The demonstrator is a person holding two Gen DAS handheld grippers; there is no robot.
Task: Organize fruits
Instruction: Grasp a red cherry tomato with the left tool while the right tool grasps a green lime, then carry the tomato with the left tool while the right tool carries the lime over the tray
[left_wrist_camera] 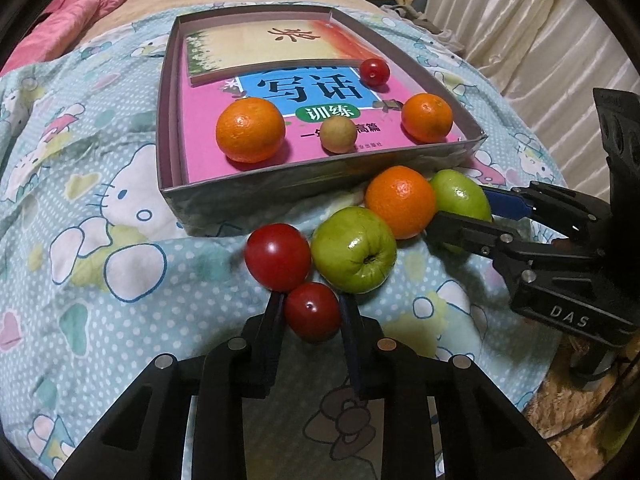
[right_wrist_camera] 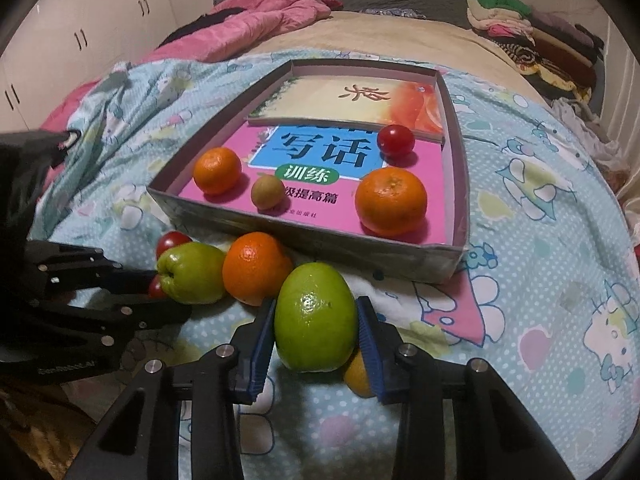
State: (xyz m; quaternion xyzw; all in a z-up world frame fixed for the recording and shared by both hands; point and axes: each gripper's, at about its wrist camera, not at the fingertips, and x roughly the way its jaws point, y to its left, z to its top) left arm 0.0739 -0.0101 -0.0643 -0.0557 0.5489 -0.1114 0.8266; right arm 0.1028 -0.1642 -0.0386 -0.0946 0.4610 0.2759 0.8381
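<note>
The left claw (left_wrist_camera: 312, 312) is squeezed on a small red tomato (left_wrist_camera: 312, 311), and the right claw (right_wrist_camera: 316, 332) is squeezed on a smooth green fruit (right_wrist_camera: 315, 317). Both fruits are low on the blue bed cover (left_wrist_camera: 100, 240), on the near side of the box (left_wrist_camera: 320, 178).

What could go wrong? The little tomato is round and slippery, and only the tips of the claw hold it — it may pop out when it goes up. A bigger red tomato (left_wrist_camera: 277, 257) and a green apple (left_wrist_camera: 353, 249) touch it on its far side, so lifting it may bump them and make them roll on the soft bed. The smooth green fruit is fat for its claw and could slip too. An orange (right_wrist_camera: 256, 268) sits right beside it on the left, and a small yellow fruit (right_wrist_camera: 358, 376) hides just behind the right pad; both may get knocked.

The near wall of the box stands between the claws and the inside, so the fruits must go up and over it, I think. Inside the box lie two books, with a big orange (left_wrist_camera: 250, 129), a little tan fruit (left_wrist_camera: 339, 134), another orange (left_wrist_camera: 427, 117) and a far tomato (left_wrist_camera: 374, 72) on top. There is not much free room — a dropped fruit may hit one of these. The two claws are also near each other and could bump.
</note>
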